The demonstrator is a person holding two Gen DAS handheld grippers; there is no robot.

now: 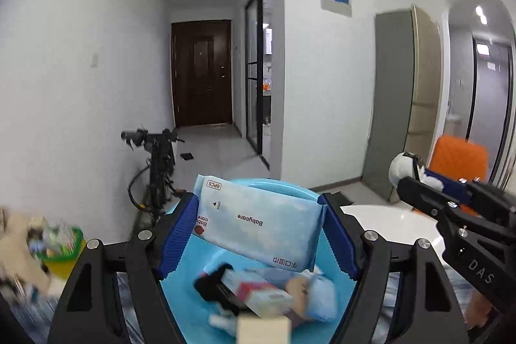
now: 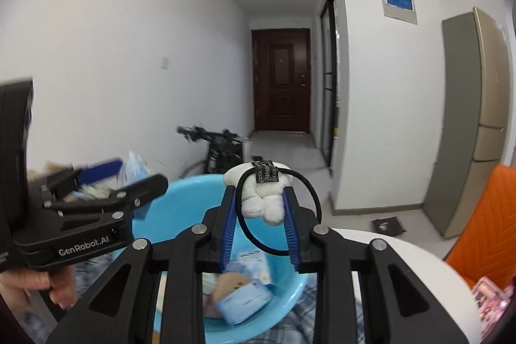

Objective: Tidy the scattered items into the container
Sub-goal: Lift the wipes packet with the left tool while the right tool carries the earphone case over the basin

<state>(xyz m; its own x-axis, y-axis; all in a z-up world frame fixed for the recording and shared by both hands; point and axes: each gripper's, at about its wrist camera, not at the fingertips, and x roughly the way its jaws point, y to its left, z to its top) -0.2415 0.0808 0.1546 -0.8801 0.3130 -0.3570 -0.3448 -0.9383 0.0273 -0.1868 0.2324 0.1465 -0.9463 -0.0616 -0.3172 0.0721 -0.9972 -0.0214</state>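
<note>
Two claws up over one light-blue basin (image 1: 180, 286), both loaded. Room backdrop: white walls, dark brown door (image 1: 201, 73) at the end of the hallway, grey-gold fridge (image 2: 477, 118) on the right, black bike (image 1: 158, 170) leaning on the left wall. Orange chair (image 2: 483, 234) sits past the round white worktop (image 2: 403, 266); a plaid cloth (image 2: 290, 324) shows under the basin.

Basin: wall and rim visible in both wrist views, directly below both claws. Already inside: small blue-white packets, a red-and-blue carton (image 1: 258, 295), something black, a tan item. Contents are blurred, can't ID them further.

Left claw (image 1: 259, 231): jaws roughly half spread, blue ribbed pads clamped on both short ends of a pale blue wet-wipe pack (image 1: 258, 221), printed "Babycare", text upside down. Pack is held clear above the basin contents, tilted down to the right.

Right claw (image 2: 259, 211): jaws about as tight as they go, pads pinching a small white plush charm (image 2: 261, 202) on a black elastic hair tie (image 2: 309, 189). Tie loop hangs loose around the pads; a dark patterned tag (image 2: 266, 171) sits at the top. It hangs over the basin's right side, near the rim.

Left edge of the left wrist view: green tub (image 1: 64, 247) with blurred clutter. A person's hand (image 2: 38, 286) grips the left claw's handle.
</note>
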